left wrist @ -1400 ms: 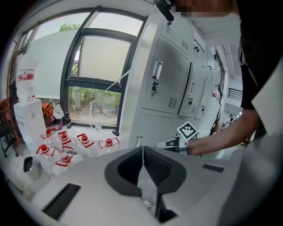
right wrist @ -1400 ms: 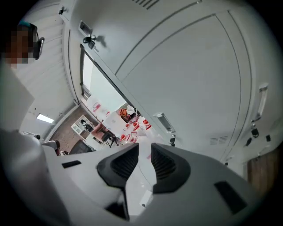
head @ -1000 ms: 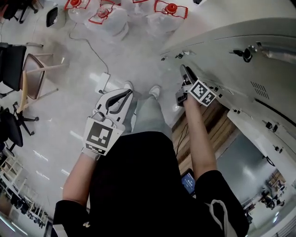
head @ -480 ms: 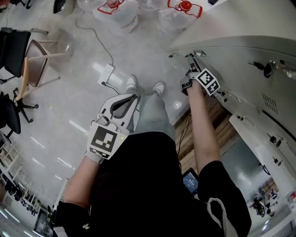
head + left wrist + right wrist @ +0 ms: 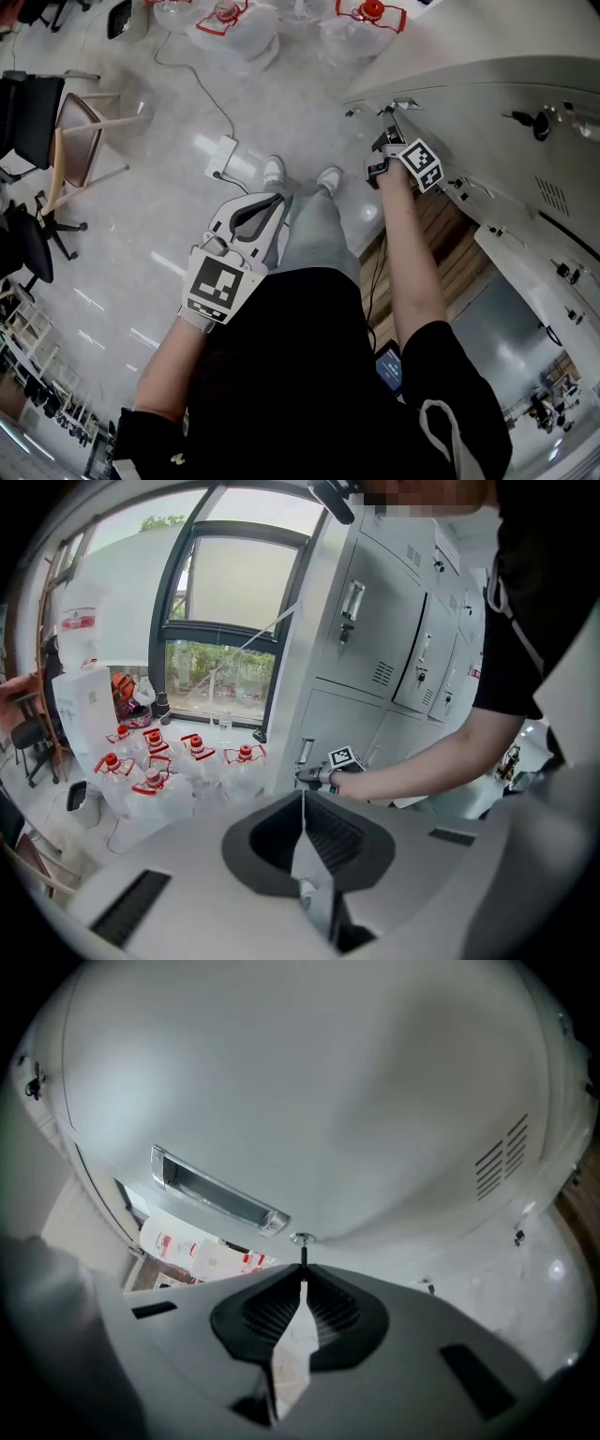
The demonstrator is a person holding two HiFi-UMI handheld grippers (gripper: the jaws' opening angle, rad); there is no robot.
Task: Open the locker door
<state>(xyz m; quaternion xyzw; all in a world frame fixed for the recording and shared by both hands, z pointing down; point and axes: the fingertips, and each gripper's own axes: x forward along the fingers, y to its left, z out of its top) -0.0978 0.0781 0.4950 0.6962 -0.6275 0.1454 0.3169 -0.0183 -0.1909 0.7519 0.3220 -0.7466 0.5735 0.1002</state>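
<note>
A glossy pale floor (image 5: 141,234) shows bright glints, and daylight fills a tall dark-framed window (image 5: 220,611). Black office chairs (image 5: 23,112) and a tan-framed chair (image 5: 75,127) stand along one side.

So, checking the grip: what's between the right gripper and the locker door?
Only a thin stem from the lock; the right gripper just closed on it (right gripper view).

**Jaws together, facing the lockers**

I am the left gripper (image 5: 303,797). My jaws are pressed together with nothing between them. Past my tips, the right gripper (image 5: 317,776) reaches on a bare forearm to a lower locker door (image 5: 333,714) in a grey bank of lockers (image 5: 380,635). To its left, red-capped water jugs (image 5: 155,780) stand on the floor below a window (image 5: 225,621).
</note>
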